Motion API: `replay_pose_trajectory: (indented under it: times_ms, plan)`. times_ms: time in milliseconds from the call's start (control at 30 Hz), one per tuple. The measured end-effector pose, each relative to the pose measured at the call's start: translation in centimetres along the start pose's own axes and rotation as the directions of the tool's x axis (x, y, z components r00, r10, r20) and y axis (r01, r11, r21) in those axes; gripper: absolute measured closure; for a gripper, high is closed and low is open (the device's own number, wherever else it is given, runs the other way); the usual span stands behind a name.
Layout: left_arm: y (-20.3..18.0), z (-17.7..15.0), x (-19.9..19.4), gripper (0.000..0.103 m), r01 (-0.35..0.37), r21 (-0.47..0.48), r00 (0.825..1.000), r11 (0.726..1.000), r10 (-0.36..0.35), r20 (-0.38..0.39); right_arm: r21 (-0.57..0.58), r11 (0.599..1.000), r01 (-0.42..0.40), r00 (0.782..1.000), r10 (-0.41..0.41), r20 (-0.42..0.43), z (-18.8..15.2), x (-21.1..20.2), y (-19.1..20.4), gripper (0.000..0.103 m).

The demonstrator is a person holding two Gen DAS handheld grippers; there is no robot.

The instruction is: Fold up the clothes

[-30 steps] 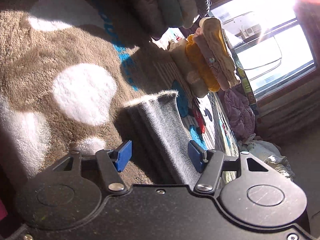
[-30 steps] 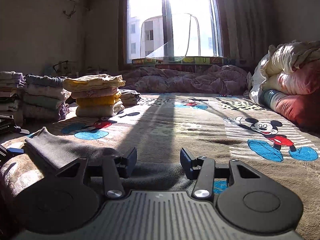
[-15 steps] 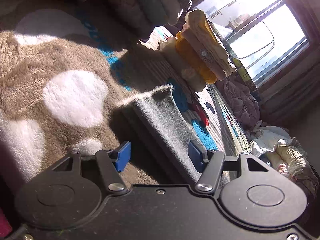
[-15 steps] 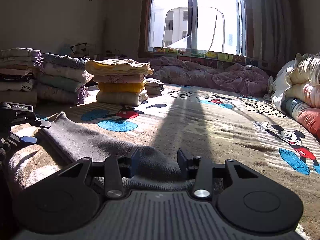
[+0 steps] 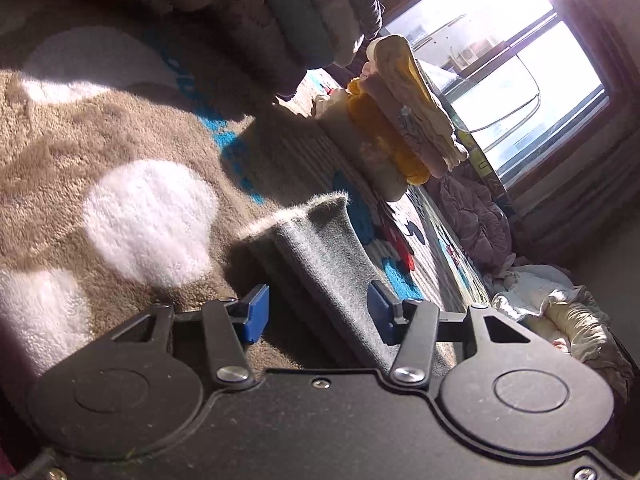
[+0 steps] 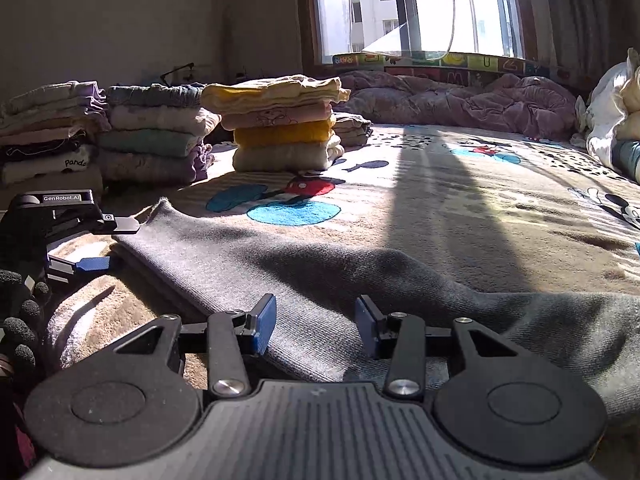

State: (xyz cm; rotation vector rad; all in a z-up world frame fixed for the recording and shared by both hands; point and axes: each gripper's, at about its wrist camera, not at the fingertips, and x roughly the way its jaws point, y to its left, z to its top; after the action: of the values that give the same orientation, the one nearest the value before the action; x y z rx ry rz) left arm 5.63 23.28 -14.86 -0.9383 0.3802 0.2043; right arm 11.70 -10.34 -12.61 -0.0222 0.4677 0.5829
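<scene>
Lying across the near part of the bed, the grey ribbed knit garment (image 6: 280, 264) is long and already doubled lengthwise, its layered edge showing along the side nearest us and its far corner flicking up slightly towards the folded stacks. The cloth looks thick, fuzzy and limp; at the right end it humps and wrinkles where it runs out of the right wrist view.

We judge that we are at the grasping step before the next fold. Our right gripper (image 6: 316, 326) sits low over the middle of the garment, its blue pads (image 6: 265, 324) closing with the knit between them but not yet pinched. Our left gripper (image 5: 318, 312) works the other end, its jaws also closing astride the raised edge of the cloth, a clear gap on the left pad's (image 5: 256, 314) side; no firm pinch there yet either.

The next move calls for both pairs of pads to bite through all the layers at once, then lift together so one end carries over the other without the fold slipping open.

Beneath it spreads the tan plush blanket with cartoon mice and blue patches (image 6: 460, 184). Towards the far left corner stand stacks of folded clothes (image 6: 280, 124), and a crumpled mauve quilt (image 6: 460, 96) lies along the far edge under the window.
</scene>
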Motion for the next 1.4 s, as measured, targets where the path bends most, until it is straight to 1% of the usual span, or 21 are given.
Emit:
replay_pose_trajectory:
  times_ms: [133, 200, 267, 333, 500, 533, 633, 667, 733, 767, 800, 833, 867, 933, 967, 1033, 1167, 1233, 1300, 1333, 1400]
  plan:
    - [0.4, 0.1, 0.1, 0.06, 0.012, -0.051, 1.0, 0.999, -0.012, 0.012, 0.014, 1.0, 0.028, 1.0, -0.028, 0.012, 1.4, 1.6, 0.6, 0.067]
    - [0.2, 0.0, 0.3, 0.06, 0.017, -0.047, 1.0, 0.999, -0.017, 0.009, 0.076, 0.996, 0.042, 0.999, -0.043, 0.018, 2.2, 2.4, -0.1, 0.067]
    - [0.0, 0.0, 0.5, 0.06, 0.023, -0.046, 1.0, 0.999, -0.023, 0.006, 0.16, 0.986, 0.052, 0.999, -0.051, -0.01, 2.3, 3.9, -1.3, 0.067]
    - [-0.1, 0.1, 0.8, 0.06, 0.029, -0.049, 1.0, 0.998, -0.029, 0.003, 0.23, 0.973, 0.022, 0.995, 0.001, -0.098, 1.4, 5.9, -2.3, 0.067]
    - [-0.1, 0.3, 1.4, 0.06, 0.036, -0.059, 0.999, 0.998, -0.036, -0.004, 0.221, 0.975, 0.037, 0.993, -0.012, -0.114, 1.9, 5.4, -1.5, 0.067]
    - [-0.1, 0.3, 1.4, 0.06, 0.035, -0.061, 0.999, 0.998, -0.036, -0.005, 0.252, 0.967, 0.029, 0.995, -0.004, -0.099, 2.2, 5.1, -1.6, 0.066]
    - [-0.2, 0.3, 1.4, 0.059, 0.033, -0.063, 0.999, 0.997, -0.033, -0.007, 0.385, 0.921, -0.055, 0.998, 0.043, 0.041, 2.9, 3.9, -1.8, 0.066]
    - [-0.2, 0.4, 1.5, 0.059, 0.033, -0.063, 0.999, 0.997, -0.034, -0.008, 0.414, 0.908, -0.071, 0.997, 0.052, 0.056, 2.9, 4.1, -1.7, 0.066]
    - [-0.1, 0.5, 1.6, 0.059, 0.035, -0.064, 0.999, 0.997, -0.035, -0.01, 0.461, 0.886, -0.039, 0.999, 0.038, 0.012, 1.8, 5.5, -1.7, 0.061]
    - [-0.1, 0.5, 1.7, 0.059, 0.035, -0.064, 0.999, 0.997, -0.035, -0.01, 0.484, 0.875, -0.022, 0.999, 0.031, -0.01, 1.3, 6.2, -1.7, 0.065]
    - [-0.1, 0.5, 1.6, 0.059, 0.034, -0.063, 0.999, 0.997, -0.035, -0.01, 0.506, 0.862, -0.005, 0.999, 0.025, -0.032, 0.8, 6.8, -1.7, 0.087]
    - [-0.2, 0.4, 1.6, 0.059, 0.034, -0.063, 0.999, 0.997, -0.034, -0.01, 0.523, 0.852, 0.007, 0.999, 0.021, -0.048, 0.4, 7.3, -1.7, 0.091]
    - [-0.2, 0.4, 1.6, 0.059, 0.034, -0.065, 0.999, 0.997, -0.035, -0.009, 0.515, 0.857, -0.002, 0.999, 0.022, -0.034, 0.7, 7.0, -1.4, 0.088]
    - [-0.1, 0.3, 1.5, 0.059, 0.036, -0.068, 0.999, 0.997, -0.037, -0.009, 0.5, 0.866, -0.02, 1.0, 0.025, -0.005, 1.4, 6.3, -0.7, 0.067]
    - [-0.1, 0.3, 1.5, 0.059, 0.037, -0.068, 0.999, 0.997, -0.038, -0.009, 0.489, 0.872, -0.027, 1.0, 0.025, 0.01, 1.7, 6.1, -0.4, 0.062]
    - [-0.1, 0.3, 1.6, 0.058, 0.038, -0.067, 0.999, 0.997, -0.039, -0.012, 0.451, 0.892, -0.025, 0.999, 0.009, 0.038, 2.6, 6.3, 0.2, 0.06]
    - [-0.1, 0.3, 1.8, 0.058, 0.036, -0.065, 0.999, 0.997, -0.037, -0.012, 0.438, 0.899, 0.013, 0.998, 0.012, -0.055, 2.1, 9.1, 0.4, 0.059]
    - [0.0, 0.4, 1.8, 0.058, 0.04, -0.071, 0.999, 0.997, -0.041, -0.013, 0.4, 0.916, 0.021, 0.998, 0.005, -0.065, 2.8, 8.4, 1.0, 0.058]
    - [0.1, 0.5, 1.8, 0.058, 0.045, -0.08, 0.999, 0.996, -0.046, -0.015, 0.433, 0.902, -0.004, 1.0, -0.001, 0.012, 2.7, 6.3, 0.8, 0.059]
    - [0.1, 0.5, 1.8, 0.058, 0.047, -0.084, 0.999, 0.995, -0.049, -0.016, 0.45, 0.893, -0.014, 0.999, -0.009, 0.051, 2.5, 5.2, 0.6, 0.055]
    - [0.2, 0.6, 1.8, 0.059, 0.053, -0.088, 0.998, 0.995, -0.055, -0.018, 0.512, 0.859, -0.016, 0.993, -0.046, 0.107, 1.6, 3.6, -0.2, 0.052]
